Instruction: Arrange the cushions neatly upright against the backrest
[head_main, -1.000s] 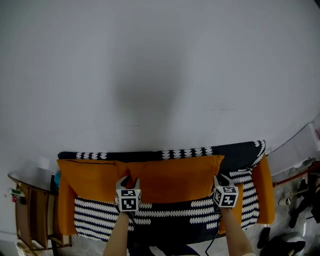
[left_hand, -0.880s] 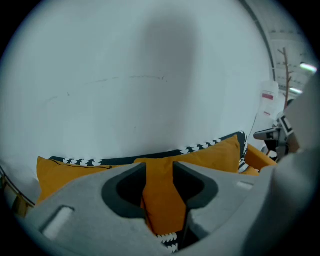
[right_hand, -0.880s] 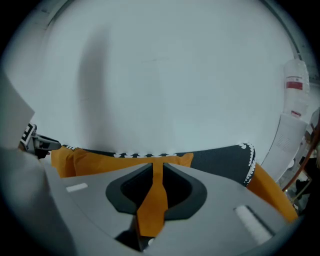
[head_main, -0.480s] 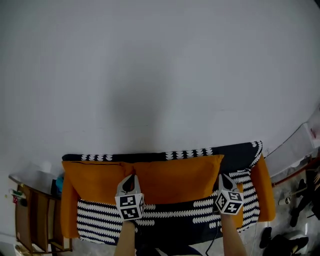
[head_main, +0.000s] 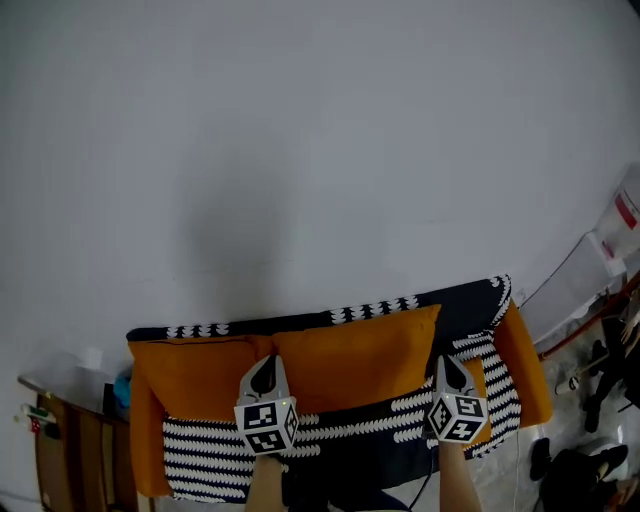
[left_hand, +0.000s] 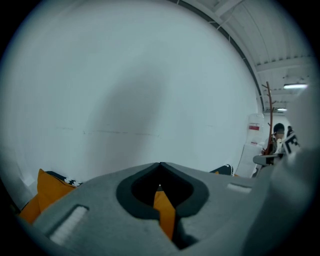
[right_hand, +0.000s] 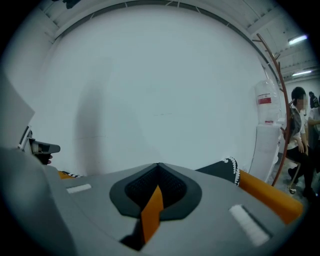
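Nearest, two forearms hold the grippers over the sofa's (head_main: 200, 450) striped seat. The left gripper (head_main: 264, 366) is pressed together on a thin fold of orange fabric (left_hand: 164, 212), which runs up between its jaws. The right gripper (head_main: 446, 362) likewise pinches an orange fold (right_hand: 152, 210). Between them is the orange cushion (head_main: 350, 355), the left gripper at its lower left corner and the right gripper at its lower right. It stands against the backrest (head_main: 380, 308), top edge just under the dark patterned rim. A second cushion (head_main: 190, 365) stands just beside it on the left, also against the backrest. Behind the sofa rises a plain white wall (head_main: 300, 150).
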